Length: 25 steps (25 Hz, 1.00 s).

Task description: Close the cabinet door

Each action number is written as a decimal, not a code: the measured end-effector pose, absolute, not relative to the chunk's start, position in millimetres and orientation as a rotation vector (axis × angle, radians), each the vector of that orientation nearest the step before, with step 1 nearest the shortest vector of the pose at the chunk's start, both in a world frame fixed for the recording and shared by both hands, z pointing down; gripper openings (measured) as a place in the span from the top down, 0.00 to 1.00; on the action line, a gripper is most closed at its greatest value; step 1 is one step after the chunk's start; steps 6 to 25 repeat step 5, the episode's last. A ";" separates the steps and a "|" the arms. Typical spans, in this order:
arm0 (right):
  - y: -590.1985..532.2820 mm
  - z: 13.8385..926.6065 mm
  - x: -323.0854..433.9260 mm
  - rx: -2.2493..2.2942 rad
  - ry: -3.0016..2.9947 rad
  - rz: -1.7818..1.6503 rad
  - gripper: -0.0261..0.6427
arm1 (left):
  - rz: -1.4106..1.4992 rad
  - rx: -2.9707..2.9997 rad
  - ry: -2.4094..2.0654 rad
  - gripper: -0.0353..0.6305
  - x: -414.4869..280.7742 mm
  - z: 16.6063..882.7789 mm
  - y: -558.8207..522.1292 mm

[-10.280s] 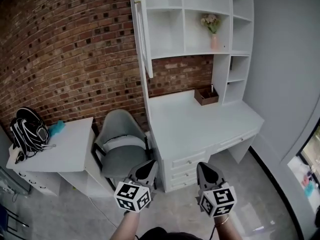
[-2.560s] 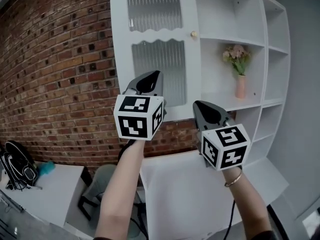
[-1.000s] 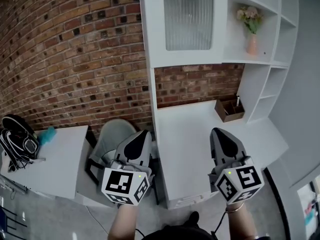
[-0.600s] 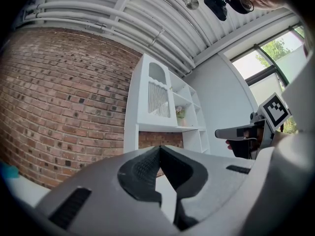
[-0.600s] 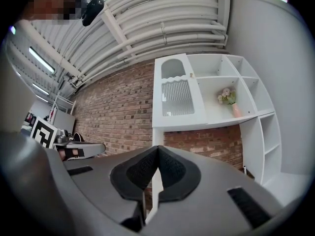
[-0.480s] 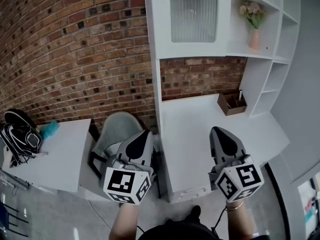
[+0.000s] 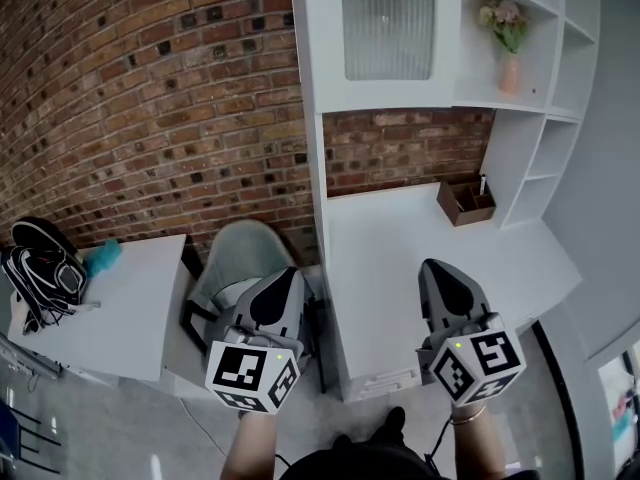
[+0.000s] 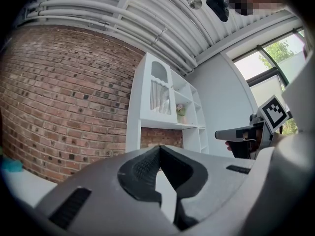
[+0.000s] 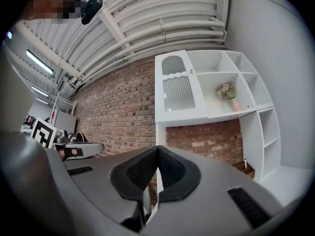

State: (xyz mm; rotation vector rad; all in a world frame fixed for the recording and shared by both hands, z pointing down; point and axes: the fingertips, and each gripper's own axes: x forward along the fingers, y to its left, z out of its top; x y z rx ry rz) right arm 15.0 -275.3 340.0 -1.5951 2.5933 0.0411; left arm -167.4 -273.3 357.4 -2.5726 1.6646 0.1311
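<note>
The white cabinet door (image 7: 385,33) with its ribbed glass panel lies shut, flush with the front of the shelf unit; it also shows as the door (image 8: 156,95) and the door (image 9: 177,91) in the two gripper views. My left gripper (image 7: 280,290) is held low, in front of the grey chair, far below the door, its jaws shut and empty. My right gripper (image 7: 442,280) hangs at the same height over the desk's front edge, also shut on nothing. Both tips meet in their own views: left gripper (image 8: 159,148), right gripper (image 9: 157,149).
A white desk top (image 7: 420,243) carries a brown wooden box (image 7: 466,200). A pink vase with flowers (image 7: 508,38) stands on an open shelf. A grey chair (image 7: 235,258) sits left of the desk, beside a low white table (image 7: 120,303) with a black bag (image 7: 40,273). Brick wall behind.
The door, open 10 s ago and part-way 2.6 s ago, now lies shut. Both grippers have dropped from door height to waist level; in the last half second almost nothing moved.
</note>
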 end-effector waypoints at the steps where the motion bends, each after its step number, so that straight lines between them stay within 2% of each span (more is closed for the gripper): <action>1: -274.2 342.4 14.5 -1.597 2.593 0.035 0.96 | 0.126 -2.575 1.669 0.93 -168.6 359.5 -272.2; 25: -270.8 350.5 13.9 -1.609 2.586 -0.005 0.96 | 0.096 -2.581 1.689 0.93 -174.6 364.9 -269.8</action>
